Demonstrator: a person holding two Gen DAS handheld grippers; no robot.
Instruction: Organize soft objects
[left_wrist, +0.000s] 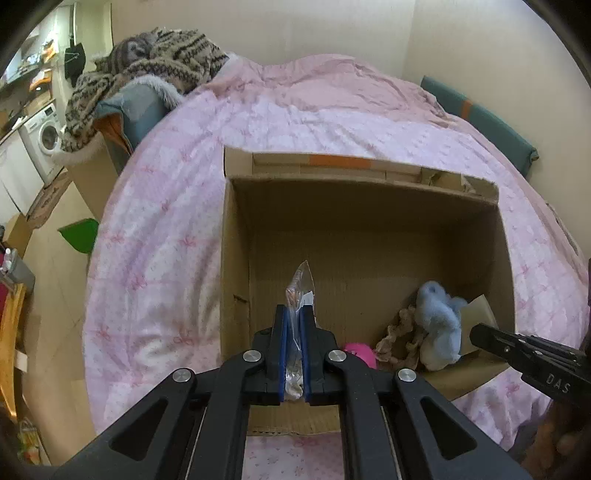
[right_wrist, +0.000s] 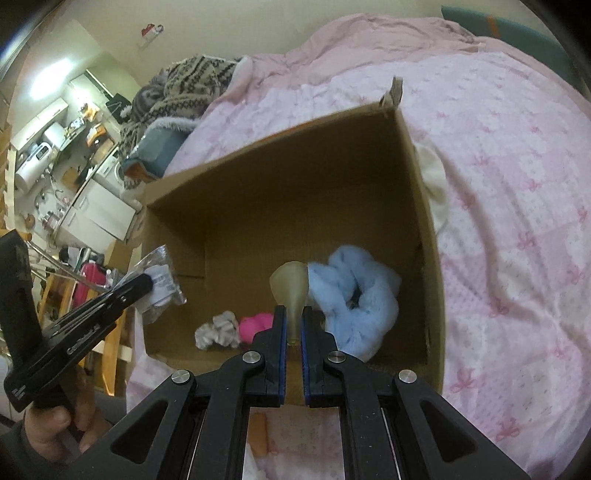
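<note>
Here, an open cardboard box sits on a bed covered with a pink quilt. On the box floor lie a fluffy pale blue scrunchie, a bright pink soft item, a crumpled grey-white one and a beige ruffled one. The pink one is largely hidden behind gripper fingers in both views, so its shape is hard to make out.

The left gripper is pinched on a clear plastic packet with something pale inside, held over the box's near left side; the contents are blurred. The right gripper is clamped on the narrow end of a translucent beige soft piece, above the blue scrunchie's edge; what exactly it is cannot be told.

A white cloth peeks from behind the box's right wall, mostly hidden. Beyond the bed's far left corner lies a heap of patterned knitwear. A washing machine stands off to the left, and a cluttered kitchen counter appears small and indistinct.
</note>
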